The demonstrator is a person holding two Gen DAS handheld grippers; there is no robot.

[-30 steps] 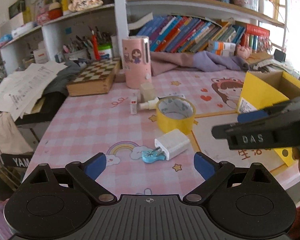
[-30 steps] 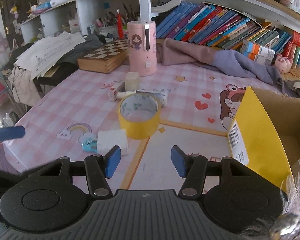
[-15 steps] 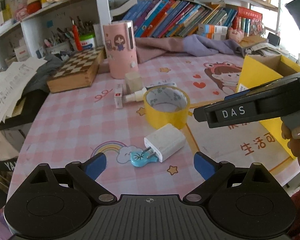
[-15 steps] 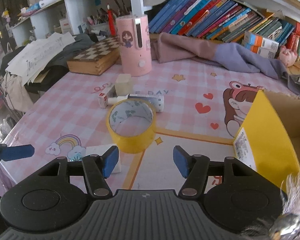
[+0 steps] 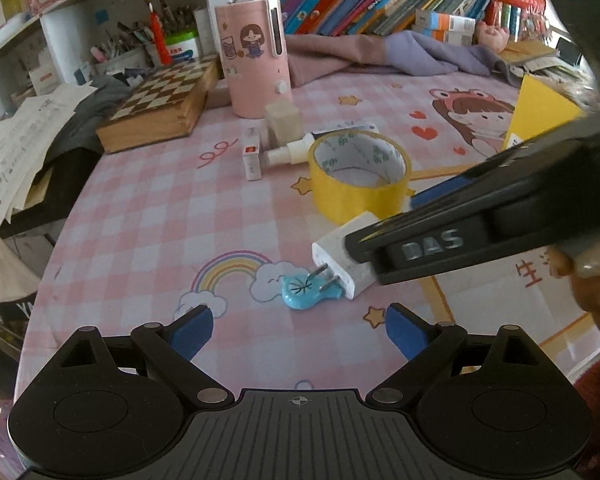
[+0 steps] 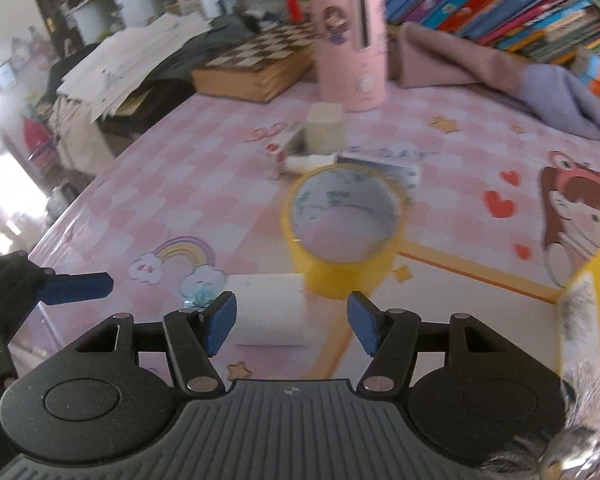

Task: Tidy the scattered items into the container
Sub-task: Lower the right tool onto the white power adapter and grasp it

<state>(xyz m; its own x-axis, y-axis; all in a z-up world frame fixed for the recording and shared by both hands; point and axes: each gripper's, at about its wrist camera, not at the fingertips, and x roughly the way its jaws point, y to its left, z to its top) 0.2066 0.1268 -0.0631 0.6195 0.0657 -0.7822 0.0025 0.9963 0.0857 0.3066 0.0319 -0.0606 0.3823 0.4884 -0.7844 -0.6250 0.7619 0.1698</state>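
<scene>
Right wrist view shows the right gripper (image 6: 292,322), its blue-padded jaws about half apart and opening, poised over a white plastic plug adapter (image 6: 269,309) that lies flat on the pink checked worktop (image 6: 188,200); the pads flank the adapter without pressing it. Left wrist view shows the left gripper (image 5: 298,334) spread wide and empty, bare cloth between its pads. Just beside the adapter's prongs lies a small glossy blue fish-shaped trinket (image 5: 305,291). Behind it stands a roll of yellow tape (image 5: 359,176), on its edge, close against the adapter. Farther back cluster a small white-and-red box (image 5: 252,156), a white tube (image 5: 290,153) and a pale cube (image 5: 283,121). To the right rises the yellow cardboard container (image 5: 540,118), its open flap near the worktop's edge. Open cloth lies left of the rainbow print. At the rear stand a pink cylindrical canister (image 5: 256,56) and a wooden chessboard box (image 5: 160,104).
</scene>
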